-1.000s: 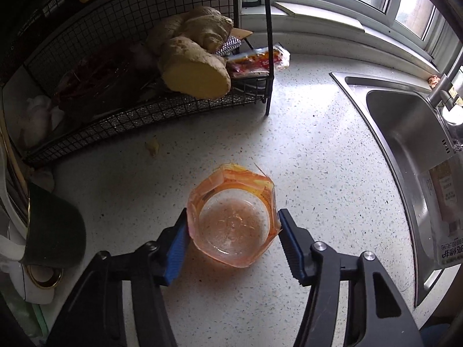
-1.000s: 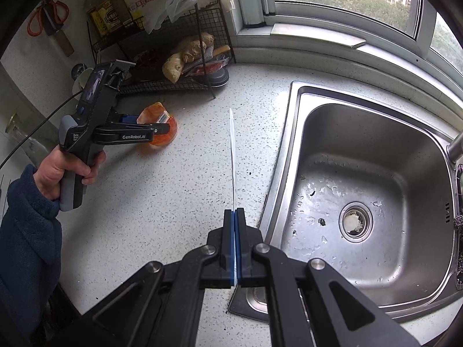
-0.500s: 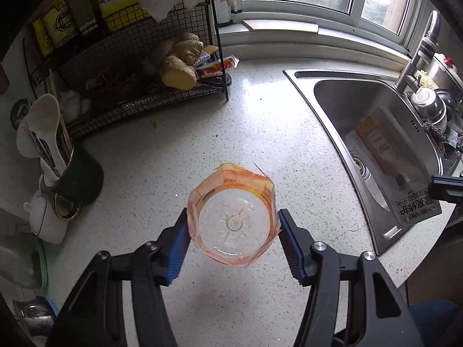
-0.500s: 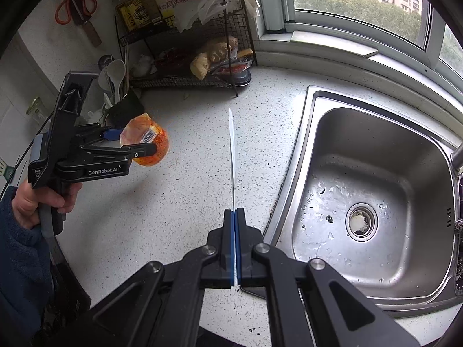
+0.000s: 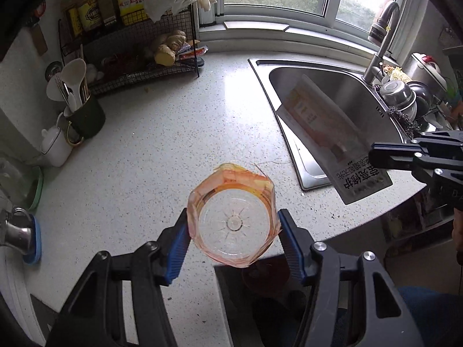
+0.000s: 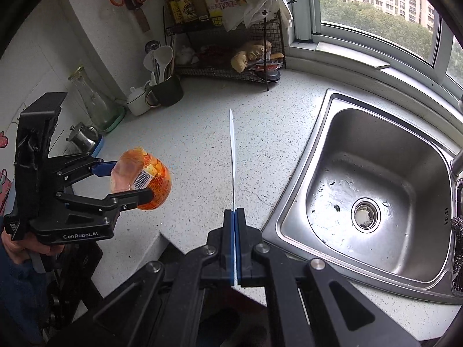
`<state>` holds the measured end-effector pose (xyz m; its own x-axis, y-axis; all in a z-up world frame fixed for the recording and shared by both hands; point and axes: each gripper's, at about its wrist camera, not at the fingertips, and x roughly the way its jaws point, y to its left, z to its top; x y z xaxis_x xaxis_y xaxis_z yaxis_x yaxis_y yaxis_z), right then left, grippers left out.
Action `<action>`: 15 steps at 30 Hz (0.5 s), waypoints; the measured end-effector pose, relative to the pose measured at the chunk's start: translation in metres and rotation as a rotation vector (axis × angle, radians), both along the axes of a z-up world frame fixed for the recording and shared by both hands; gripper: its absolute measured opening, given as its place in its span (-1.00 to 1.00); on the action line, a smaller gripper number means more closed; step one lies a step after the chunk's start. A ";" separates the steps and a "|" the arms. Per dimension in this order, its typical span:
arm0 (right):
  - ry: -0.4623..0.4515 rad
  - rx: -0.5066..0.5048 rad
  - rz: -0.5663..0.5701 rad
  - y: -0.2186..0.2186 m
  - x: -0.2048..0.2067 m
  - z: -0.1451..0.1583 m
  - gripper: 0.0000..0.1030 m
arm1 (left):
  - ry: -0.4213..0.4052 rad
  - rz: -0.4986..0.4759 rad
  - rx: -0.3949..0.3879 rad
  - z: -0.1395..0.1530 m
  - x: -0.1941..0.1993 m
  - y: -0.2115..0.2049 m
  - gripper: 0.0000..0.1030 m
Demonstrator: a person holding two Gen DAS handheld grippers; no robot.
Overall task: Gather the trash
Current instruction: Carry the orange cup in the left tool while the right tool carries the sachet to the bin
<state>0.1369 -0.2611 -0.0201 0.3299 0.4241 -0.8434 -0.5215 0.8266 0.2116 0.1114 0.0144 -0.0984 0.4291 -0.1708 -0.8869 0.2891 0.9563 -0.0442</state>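
My left gripper (image 5: 233,228) is shut on an empty orange plastic cup (image 5: 231,217), held in the air above the front edge of the speckled counter (image 5: 173,144). The cup also shows in the right wrist view (image 6: 141,179) with a barcode label, held by the left gripper (image 6: 121,180). My right gripper (image 6: 234,217) is shut on a flat printed wrapper (image 6: 232,156), seen edge-on. In the left wrist view the wrapper (image 5: 327,136) hangs over the sink side, held by the right gripper (image 5: 373,151).
A steel sink (image 6: 376,188) lies at the right with a faucet (image 5: 382,37). A wire rack (image 5: 139,55) with ginger and bottles stands at the back. A dark utensil cup (image 5: 84,115) and a white pot (image 5: 55,147) stand at the left.
My left gripper has lifted the orange cup off the counter and drawn back toward the front edge. My right gripper has pulled back and up with the wrapper.
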 end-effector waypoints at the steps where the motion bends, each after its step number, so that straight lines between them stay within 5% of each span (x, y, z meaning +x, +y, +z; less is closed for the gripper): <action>1: 0.001 0.003 0.009 -0.001 -0.007 0.000 -0.99 | -0.002 0.004 0.007 0.001 -0.009 -0.004 0.09; 15: 0.051 0.039 0.106 -0.029 -0.103 -0.025 -0.99 | 0.028 0.032 0.053 -0.026 -0.128 -0.059 0.09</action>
<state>0.0334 -0.2904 -0.0446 0.2388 0.4873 -0.8399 -0.5930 0.7582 0.2713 -0.0170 -0.0446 -0.1246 0.4089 -0.1095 -0.9060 0.2577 0.9662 -0.0005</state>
